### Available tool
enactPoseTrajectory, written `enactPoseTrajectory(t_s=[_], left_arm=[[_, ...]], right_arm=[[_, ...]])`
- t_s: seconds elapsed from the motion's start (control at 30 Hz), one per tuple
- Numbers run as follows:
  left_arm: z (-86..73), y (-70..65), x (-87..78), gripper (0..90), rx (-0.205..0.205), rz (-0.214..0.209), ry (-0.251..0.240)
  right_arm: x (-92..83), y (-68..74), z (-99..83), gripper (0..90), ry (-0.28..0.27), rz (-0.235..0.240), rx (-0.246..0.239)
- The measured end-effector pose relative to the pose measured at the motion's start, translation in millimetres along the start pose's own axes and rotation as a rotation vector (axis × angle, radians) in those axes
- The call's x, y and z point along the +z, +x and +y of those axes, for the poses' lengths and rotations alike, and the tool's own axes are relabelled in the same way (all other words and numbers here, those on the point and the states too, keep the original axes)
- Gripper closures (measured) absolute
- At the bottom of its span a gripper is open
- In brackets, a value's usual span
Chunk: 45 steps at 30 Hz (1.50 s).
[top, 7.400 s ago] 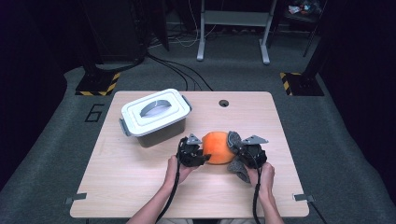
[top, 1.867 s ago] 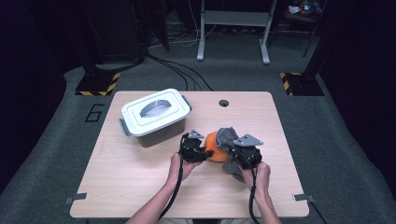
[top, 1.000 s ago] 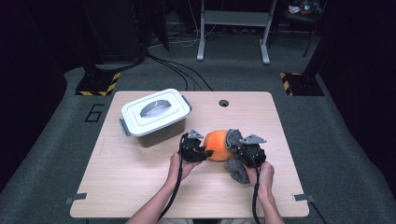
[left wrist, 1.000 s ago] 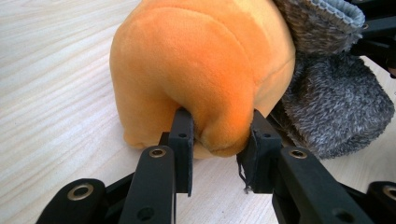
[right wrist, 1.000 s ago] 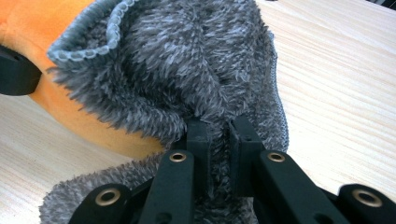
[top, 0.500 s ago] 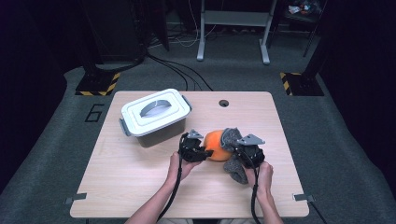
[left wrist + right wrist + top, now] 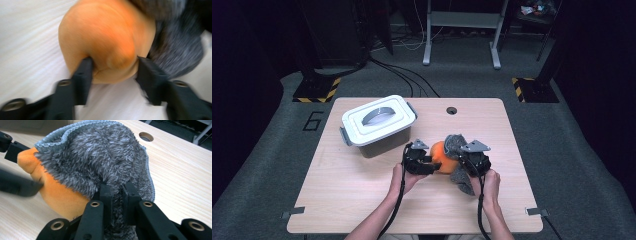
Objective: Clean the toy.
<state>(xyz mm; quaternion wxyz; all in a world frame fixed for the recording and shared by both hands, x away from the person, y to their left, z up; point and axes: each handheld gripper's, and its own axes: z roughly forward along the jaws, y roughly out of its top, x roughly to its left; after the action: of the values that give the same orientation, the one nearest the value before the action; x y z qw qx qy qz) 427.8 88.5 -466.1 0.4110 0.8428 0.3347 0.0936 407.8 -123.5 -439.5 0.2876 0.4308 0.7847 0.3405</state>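
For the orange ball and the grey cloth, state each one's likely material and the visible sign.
Orange ball: probably soft foam or rubber, matte; its surface dimples where the black jaws meet it.
Grey cloth: fluffy microfibre or fleece; long shaggy pile with a stitched hem.

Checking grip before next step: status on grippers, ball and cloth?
Left gripper fingers just opened, straddling orange ball. Right gripper shut on grey fuzzy cloth, draped over ball. Lidded white box sits apart, not in the way.

table (image 7: 362, 200): light wood | on it: lidded white box (image 7: 378, 125); orange ball (image 7: 443, 156); grey cloth (image 7: 460, 175)
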Motion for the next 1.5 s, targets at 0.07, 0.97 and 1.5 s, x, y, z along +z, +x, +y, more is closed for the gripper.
enactPoseTrajectory(t_s=[0.07, 0.97, 1.5], left_arm=[[-0.8, -8.3, 4.8, 36.2, 0.079, 0.079, 0.031], [1.0, 3.4, 3.9, 71.9, -0.095, -0.088, -0.053], [-1.1, 8.9, 6.4, 71.5, -0.119, -0.097, -0.060]], right_arm=[[0.3, -0.7, 1.1, 80.7, -0.001, 0.005, 0.007], [-8.2, 22.5, 19.7, 80.7, -0.014, -0.008, -0.084], [3.3, -13.0, -2.1, 80.7, 0.038, -0.041, 0.034]])
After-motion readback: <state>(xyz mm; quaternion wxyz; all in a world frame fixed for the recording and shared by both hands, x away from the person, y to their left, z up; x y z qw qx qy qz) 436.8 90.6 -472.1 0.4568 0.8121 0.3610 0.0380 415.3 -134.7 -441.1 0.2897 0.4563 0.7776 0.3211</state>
